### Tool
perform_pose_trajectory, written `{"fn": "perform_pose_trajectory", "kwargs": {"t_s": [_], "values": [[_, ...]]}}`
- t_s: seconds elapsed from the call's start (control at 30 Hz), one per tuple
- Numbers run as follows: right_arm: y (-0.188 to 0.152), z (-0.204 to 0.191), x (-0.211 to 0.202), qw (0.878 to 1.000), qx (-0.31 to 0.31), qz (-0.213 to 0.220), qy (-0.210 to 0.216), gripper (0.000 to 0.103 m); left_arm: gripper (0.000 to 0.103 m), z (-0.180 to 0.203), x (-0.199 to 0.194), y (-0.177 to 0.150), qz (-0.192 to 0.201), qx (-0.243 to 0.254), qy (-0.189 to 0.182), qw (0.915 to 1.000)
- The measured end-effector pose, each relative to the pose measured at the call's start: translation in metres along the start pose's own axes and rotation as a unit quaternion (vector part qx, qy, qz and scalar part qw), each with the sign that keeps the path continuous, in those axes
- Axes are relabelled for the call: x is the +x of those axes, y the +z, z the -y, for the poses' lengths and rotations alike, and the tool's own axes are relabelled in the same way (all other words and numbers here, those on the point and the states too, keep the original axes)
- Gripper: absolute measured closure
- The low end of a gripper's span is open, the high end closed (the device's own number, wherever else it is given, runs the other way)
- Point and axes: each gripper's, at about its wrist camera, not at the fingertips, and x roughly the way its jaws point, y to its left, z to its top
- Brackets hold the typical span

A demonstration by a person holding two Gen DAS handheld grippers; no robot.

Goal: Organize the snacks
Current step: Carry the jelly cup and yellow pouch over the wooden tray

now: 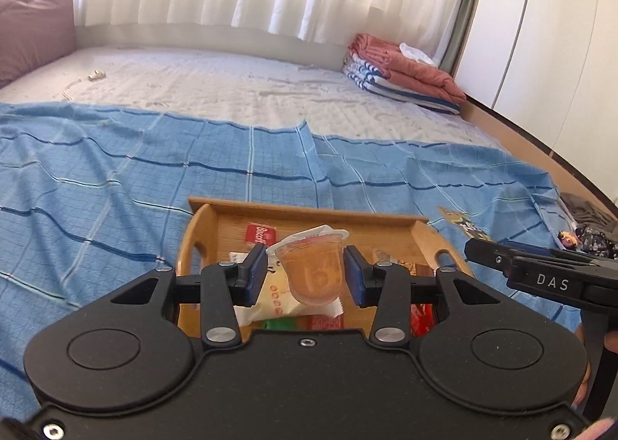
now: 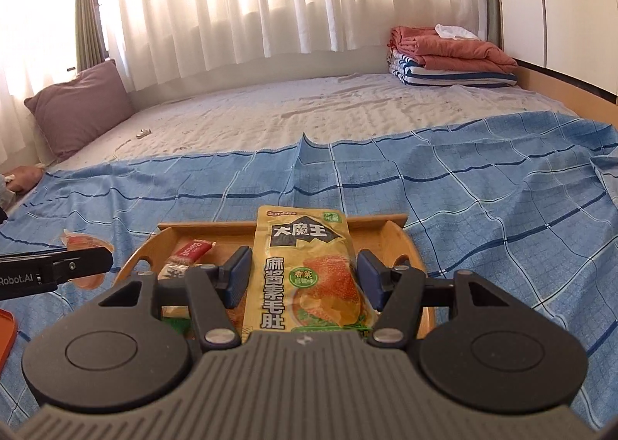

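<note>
A rectangular wooden tray [image 2: 401, 243] is set on a blue checked cloth [image 2: 483, 185] spread over the bed; wrapped snacks [image 1: 258, 234] are laid inside it, folded blankets [image 2: 455, 53] behind.

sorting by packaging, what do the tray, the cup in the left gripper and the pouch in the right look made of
Tray: looks like light wood or bamboo, visible grain.
Cup: clear plastic, orange filling shows through.
Pouch: glossy printed plastic or foil film, probably.
</note>
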Motion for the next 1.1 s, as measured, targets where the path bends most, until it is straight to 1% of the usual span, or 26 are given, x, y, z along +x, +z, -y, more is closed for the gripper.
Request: {"fn": "perform_pose_trajectory", "kwargs": {"t_s": [0.17,0.23,0.33,0.43,0.63,0.83,1.1], "values": [[0.017,0.010,0.035,0.999,0.005,-0.046,-0.012,0.041,0.062,0.000,0.043,0.019,-0.030,-0.018,0.001,0.9994],[0.019,0.013,0.051,0.998,0.002,-0.067,-0.019,0.041,0.062,0.003,0.062,0.025,-0.043,-0.019,0.003,0.9989],[0.020,0.016,0.069,0.996,-0.007,-0.084,-0.030,0.040,0.062,0.006,0.087,0.032,-0.063,-0.015,0.002,0.9979],[0.019,0.020,0.083,0.995,-0.010,-0.091,-0.032,0.040,0.062,0.008,0.112,0.039,-0.083,-0.017,0.008,0.9964],[0.017,0.023,0.111,0.994,-0.015,-0.106,-0.035,0.040,0.062,0.000,0.152,0.045,-0.102,-0.029,0.024,0.9941],[0.011,0.021,0.132,0.992,-0.027,-0.114,-0.042,0.040,0.062,-0.001,0.176,0.043,-0.119,-0.018,0.031,0.9922],[0.008,0.022,0.149,0.992,-0.029,-0.110,-0.047,0.040,0.062,0.004,0.197,0.036,-0.133,-0.001,0.040,0.9903]]}}
